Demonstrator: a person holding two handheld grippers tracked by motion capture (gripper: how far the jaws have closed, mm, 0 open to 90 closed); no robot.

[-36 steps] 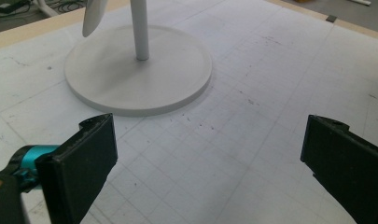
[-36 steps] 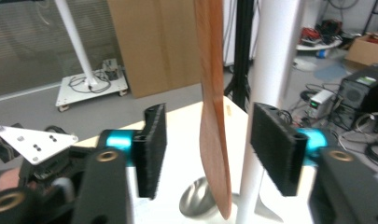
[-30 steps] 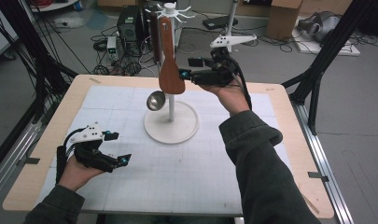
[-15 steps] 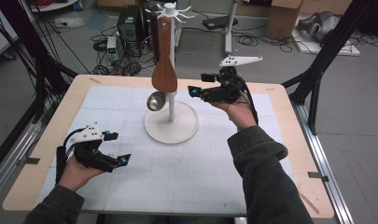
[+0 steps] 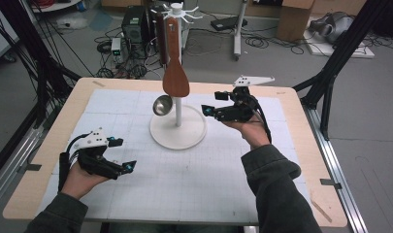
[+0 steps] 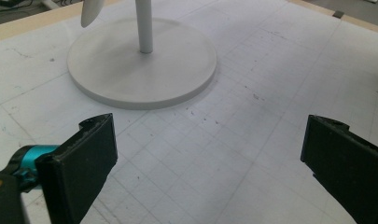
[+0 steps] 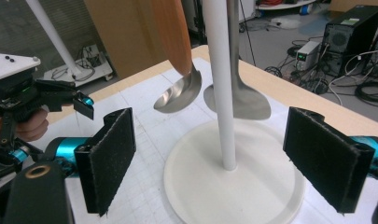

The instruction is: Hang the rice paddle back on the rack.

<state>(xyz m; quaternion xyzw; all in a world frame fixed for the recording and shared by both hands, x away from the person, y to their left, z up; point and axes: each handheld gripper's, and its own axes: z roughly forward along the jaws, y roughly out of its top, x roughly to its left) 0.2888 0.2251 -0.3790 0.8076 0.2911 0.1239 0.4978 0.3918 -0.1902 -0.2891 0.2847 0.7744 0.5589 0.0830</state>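
While the left gripper [image 5: 120, 166] is resting open near the table's [image 5: 48, 160] left edge, the right gripper [image 5: 212, 103], jaws just widening and empty, is hovering beside the stand [image 5: 178, 131].

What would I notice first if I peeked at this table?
Probably the white stand in the middle of the table, with a big wooden spatula and a shiny ladle hanging from it. Then the right gripper beside the stand, jaws open, and the left gripper resting near the front left.
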